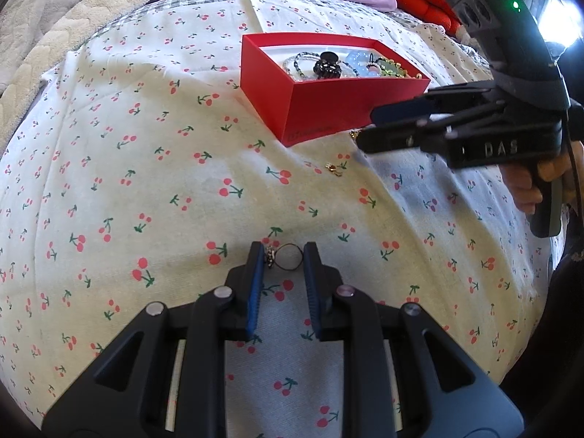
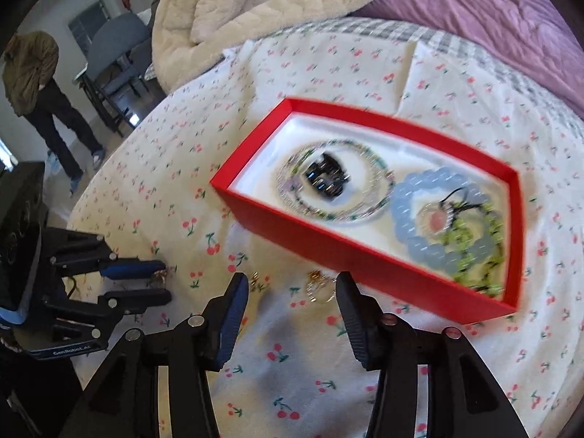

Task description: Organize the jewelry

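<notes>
Left gripper (image 1: 283, 255): fingers narrowly parted, pinching a ring (image 1: 288, 256) at their tips. The band stands as an open hoop between the two pads, its plane facing the wrist camera; the dark ornament (image 1: 270, 255) sits against the left pad (image 1: 257, 277). Whether the ring is lifted or resting on the cherry-print sheet (image 1: 146, 182) cannot be told.

Right gripper (image 2: 290, 288): fingers spread, pinching nothing. Between and just beyond the tips, on the sheet, lies a small pale and gold piece (image 2: 321, 286), blurred; its kind and long axis cannot be made out. A second gold bit (image 2: 257, 279) lies just beside the left fingertip (image 2: 239, 284), equally unclear.

Red box (image 1: 321, 109): open-topped, long axis running away to the right in the left wrist view. All places below are taken from it.
- Inside: beaded loops (image 2: 335, 179), a black clip (image 2: 326, 179), a pale blue bracelet (image 2: 430, 215), green beads (image 2: 471, 248); blurred, and partly cut off by the near wall in the left wrist view.
- Just beside its near wall: the right gripper and both gold pieces.
- Well in front: the left gripper and ring.

A person (image 2: 40, 84) stands well beyond the bed.
</notes>
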